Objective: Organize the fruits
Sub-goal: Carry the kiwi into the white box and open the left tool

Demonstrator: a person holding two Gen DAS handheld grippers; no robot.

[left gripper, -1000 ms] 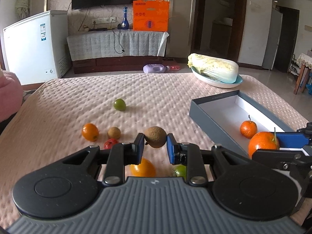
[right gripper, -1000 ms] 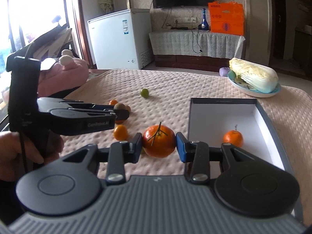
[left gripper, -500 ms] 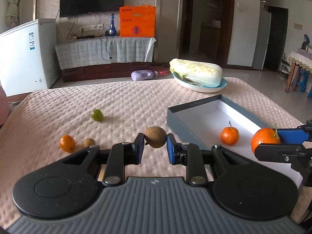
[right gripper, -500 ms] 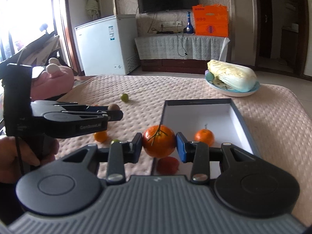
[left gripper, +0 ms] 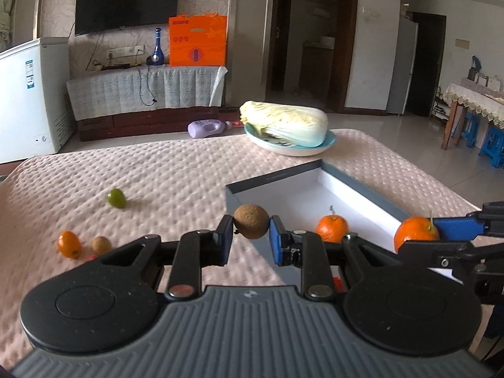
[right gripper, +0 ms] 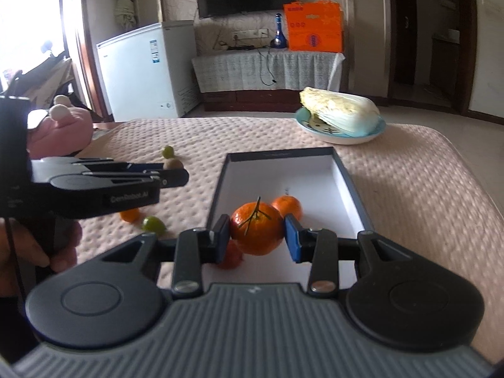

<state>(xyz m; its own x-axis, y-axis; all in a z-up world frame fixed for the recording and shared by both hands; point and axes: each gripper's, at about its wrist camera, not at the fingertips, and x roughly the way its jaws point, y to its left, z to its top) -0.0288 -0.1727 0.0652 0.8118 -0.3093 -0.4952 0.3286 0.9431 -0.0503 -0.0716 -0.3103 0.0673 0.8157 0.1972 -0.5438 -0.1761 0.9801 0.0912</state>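
Note:
My left gripper (left gripper: pixel 251 234) is shut on a brown kiwi (left gripper: pixel 251 225), held over the near left corner of the grey box (left gripper: pixel 274 178). My right gripper (right gripper: pixel 256 236) is shut on a large orange (right gripper: pixel 256 231) with a stem, above the box's white floor (right gripper: pixel 308 182). The same orange (left gripper: pixel 415 231) shows at the right edge of the left wrist view. A small orange (left gripper: pixel 332 227) lies inside the box (right gripper: pixel 280 155). A red fruit (right gripper: pixel 231 256) sits partly hidden under the right gripper's left finger.
Loose on the pink quilted cover (left gripper: pixel 157 170) lie a green fruit (left gripper: pixel 116 197), a small orange (left gripper: pixel 68 244) and a small kiwi (left gripper: pixel 101 245). A cabbage on a blue plate (left gripper: pixel 283 126) stands at the back. A hand (right gripper: pixel 47 245) holds the left gripper.
Both grippers have moved right with their fruits, from over the cover to over the box. The loose fruits have slid left in both views.

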